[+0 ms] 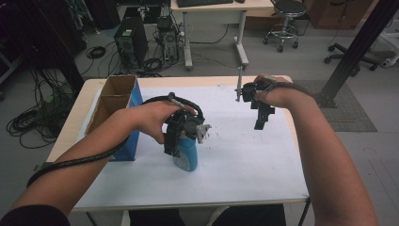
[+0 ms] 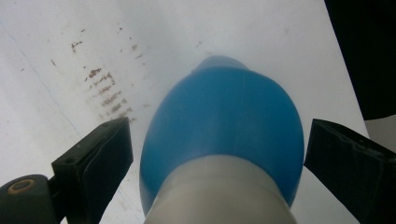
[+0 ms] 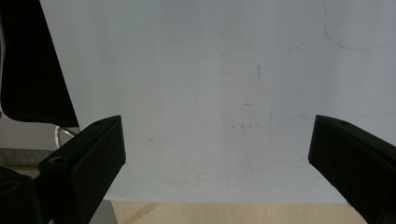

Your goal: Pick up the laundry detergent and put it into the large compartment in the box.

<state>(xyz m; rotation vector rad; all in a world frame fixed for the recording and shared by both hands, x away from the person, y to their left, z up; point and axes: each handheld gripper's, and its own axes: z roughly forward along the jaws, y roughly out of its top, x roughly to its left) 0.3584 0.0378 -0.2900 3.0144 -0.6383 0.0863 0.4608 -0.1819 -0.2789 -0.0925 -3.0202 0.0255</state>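
our left tool (image 2: 215, 154) sits spread around the blue bottle (image 2: 224, 135) on the tabletop (image 1: 244, 155), pads apart from it; closing off-centre could topple it. our right tool (image 3: 217, 154) hangs spread, empty.

We see a blue bottle (image 1: 186, 157) with a white cap end, lying on the white sheet (image 1: 244, 155) near the worktop's centre, toward seven o'clock. In the left gripper view its rounded blue body (image 2: 224, 130) sits between the spread jaws, untouched on both sides.
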